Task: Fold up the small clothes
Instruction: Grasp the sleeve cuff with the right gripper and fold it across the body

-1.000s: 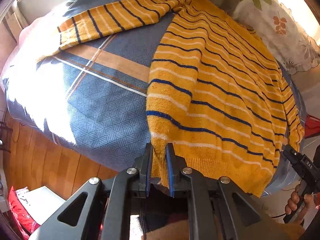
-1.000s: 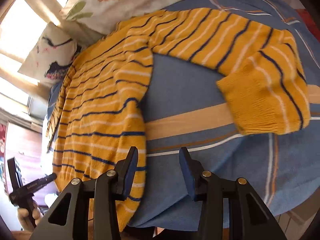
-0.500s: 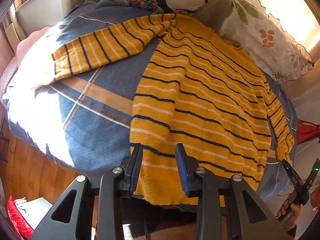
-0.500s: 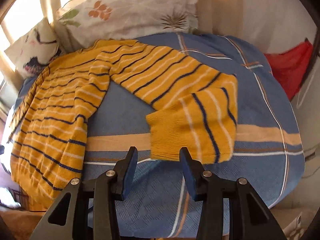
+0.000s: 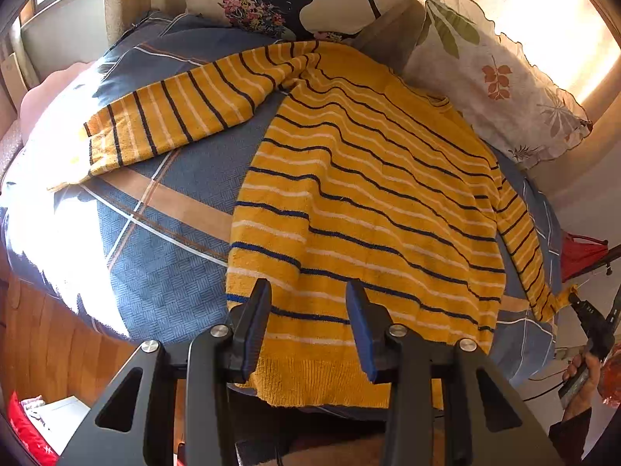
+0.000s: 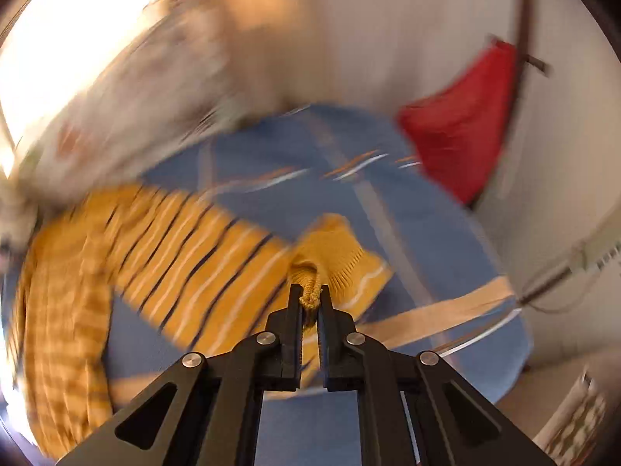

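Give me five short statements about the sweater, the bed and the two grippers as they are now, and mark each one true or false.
1. The right gripper is clamped on the ribbed cuff of one sleeve. True.
2. The left gripper grips the sweater's hem. False: its jaws are opening and stand apart above the hem, pinching nothing.
3. The sweater is plain red. False: it is yellow with dark blue and white stripes.
4. The sweater lies on a blue patterned bedcover. True.
5. The other sleeve is folded across the sweater's body. False: it stretches out sideways on the bedcover.
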Available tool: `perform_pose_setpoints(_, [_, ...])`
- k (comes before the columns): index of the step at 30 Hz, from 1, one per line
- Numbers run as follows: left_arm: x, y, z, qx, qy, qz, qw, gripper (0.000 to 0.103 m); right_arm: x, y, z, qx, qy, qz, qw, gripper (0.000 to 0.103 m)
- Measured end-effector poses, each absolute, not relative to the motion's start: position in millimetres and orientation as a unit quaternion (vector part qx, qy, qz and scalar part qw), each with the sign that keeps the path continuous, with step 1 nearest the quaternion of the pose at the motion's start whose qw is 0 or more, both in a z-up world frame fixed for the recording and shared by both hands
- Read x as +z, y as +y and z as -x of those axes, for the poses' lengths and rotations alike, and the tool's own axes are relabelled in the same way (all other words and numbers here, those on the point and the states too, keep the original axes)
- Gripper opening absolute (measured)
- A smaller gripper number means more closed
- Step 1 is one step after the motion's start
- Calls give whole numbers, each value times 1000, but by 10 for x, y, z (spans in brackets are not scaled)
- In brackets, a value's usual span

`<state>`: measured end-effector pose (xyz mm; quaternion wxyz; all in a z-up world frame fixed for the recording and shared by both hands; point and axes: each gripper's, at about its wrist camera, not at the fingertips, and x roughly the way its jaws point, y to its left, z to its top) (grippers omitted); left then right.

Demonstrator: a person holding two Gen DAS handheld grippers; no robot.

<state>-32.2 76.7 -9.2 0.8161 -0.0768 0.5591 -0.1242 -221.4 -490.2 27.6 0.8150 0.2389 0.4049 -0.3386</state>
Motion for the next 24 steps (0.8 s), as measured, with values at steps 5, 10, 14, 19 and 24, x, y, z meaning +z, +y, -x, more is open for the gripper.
perform_pose_setpoints(5, [-49,726,323,-136,549,76,821,40,457,-5604,2472,-416,366,-289,781,6])
perform_pose_setpoints(10, [-87,812,325,-134,555,85,817,40,542,-5502,2300,-417,367,-278,784,6])
perform_pose_setpoints(14, [-134,951,285,-131,560,103,812,41,696,-4990,1825,-343,374,-250,825,6])
perform_pose_setpoints(19, [-151,1091,211,-139,556,110,812,41,807,-4258,991,-225,383,-246,862,6])
perform_pose_setpoints(24, [-158,1325,91,-141,550,115,815,46,738,-3369,11,-108,404,-257,871,6])
